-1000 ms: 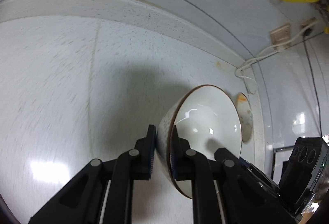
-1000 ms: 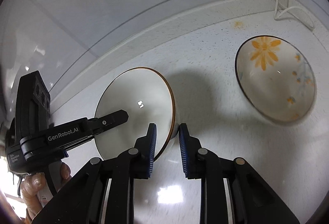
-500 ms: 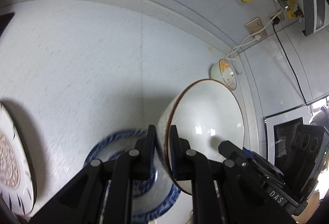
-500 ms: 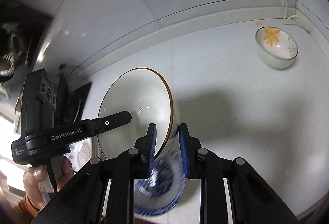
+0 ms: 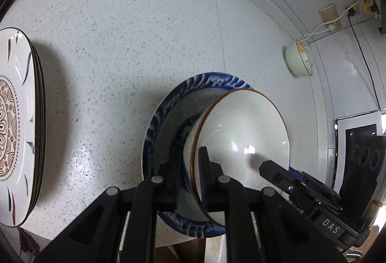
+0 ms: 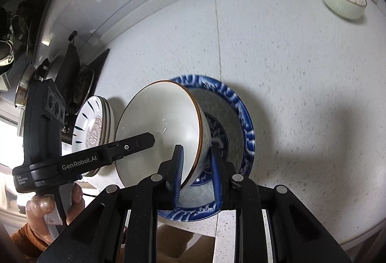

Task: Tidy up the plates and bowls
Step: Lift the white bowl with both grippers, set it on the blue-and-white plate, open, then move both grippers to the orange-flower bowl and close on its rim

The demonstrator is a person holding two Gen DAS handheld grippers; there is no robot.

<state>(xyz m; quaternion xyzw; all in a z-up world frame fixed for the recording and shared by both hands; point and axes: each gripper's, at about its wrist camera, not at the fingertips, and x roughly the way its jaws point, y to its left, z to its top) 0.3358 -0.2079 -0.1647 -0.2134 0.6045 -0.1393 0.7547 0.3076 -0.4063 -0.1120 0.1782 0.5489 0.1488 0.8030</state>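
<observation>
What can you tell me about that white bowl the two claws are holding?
The bowl looks like glazed ceramic: glossy white inside, a thin brown rim, a speckled blue-patterned outside. It is empty. The left claw and the right claw each pinch its rim, one finger inside and one outside, on opposite sides. It sits over the middle of a blue plate; whether its foot touches the plate cannot be told.

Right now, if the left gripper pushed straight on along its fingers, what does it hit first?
Probably the blue patterned plate. The left gripper is shut on the rim of the white bowl, which sits directly over that plate; whether the bowl's base already touches it can't be told.
</observation>
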